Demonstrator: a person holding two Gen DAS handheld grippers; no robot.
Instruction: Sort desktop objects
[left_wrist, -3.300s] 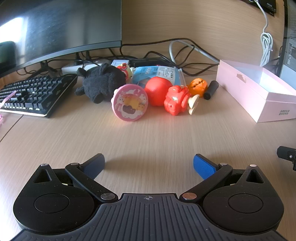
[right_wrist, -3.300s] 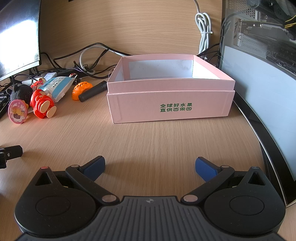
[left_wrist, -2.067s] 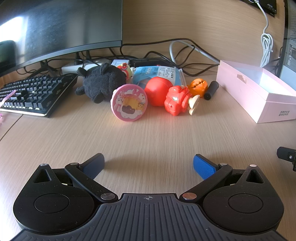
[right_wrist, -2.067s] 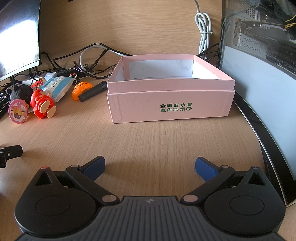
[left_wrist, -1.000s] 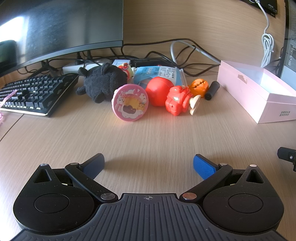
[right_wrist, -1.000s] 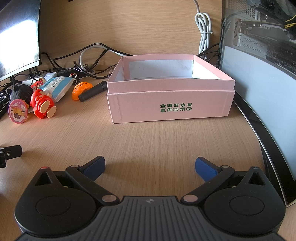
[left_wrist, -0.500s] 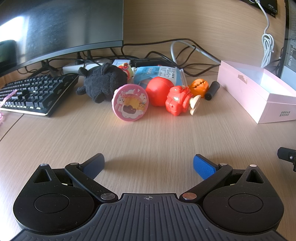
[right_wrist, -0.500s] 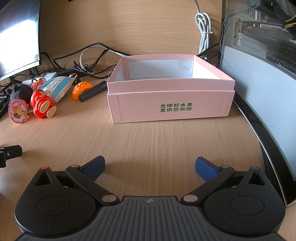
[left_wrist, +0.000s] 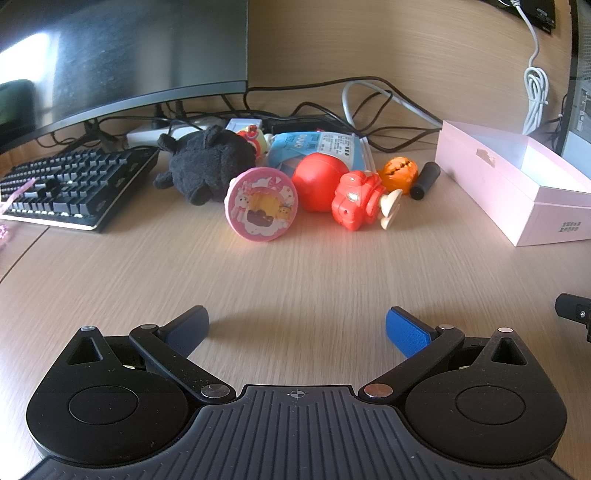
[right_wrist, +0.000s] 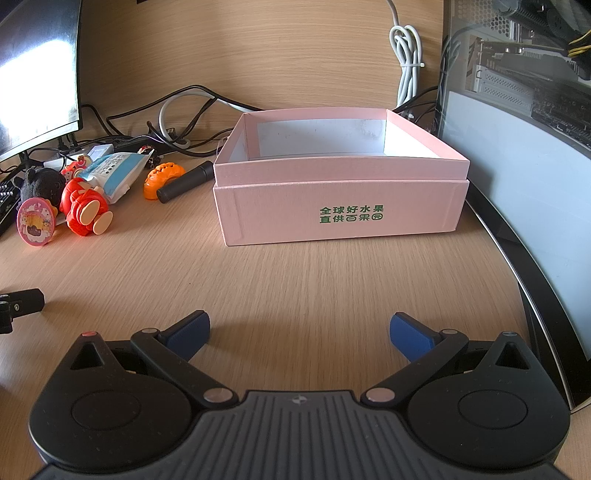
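Black keys of a keyboard (left_wrist: 70, 184) fill the far left of the desk (left_wrist: 295, 266), under the edge of a dark monitor (left_wrist: 122, 55). Just right of it the loose objects lie in one cluster: a black plush toy (left_wrist: 207, 164), a pink round disc (left_wrist: 263, 203) propped on edge in front of it, a red ball (left_wrist: 317, 181) touching a red toy figure (left_wrist: 356, 201), a blue-and-white pouch (left_wrist: 317, 146) behind them, then an orange toy (left_wrist: 399, 172) and a black cylinder (left_wrist: 424, 180) at the right end of the heap. Cables trail along the far wall behind all this.

Further right stands the open pink box (right_wrist: 340, 206), and what shows of its white inside looks bare; the near floor of the box is hidden by its front wall. Beyond it, at the far right, is a glass-sided computer case (right_wrist: 524, 110).

Nearer, the left gripper (left_wrist: 297, 328) hovers over bare wood well short of the cluster, its blue pads spread wide with nothing between them. The right gripper (right_wrist: 299, 332) faces the box front, likewise spread and empty.

By this layout the sorting seems not yet begun: every item sits outside the box, and all of them remain to be picked up and placed.
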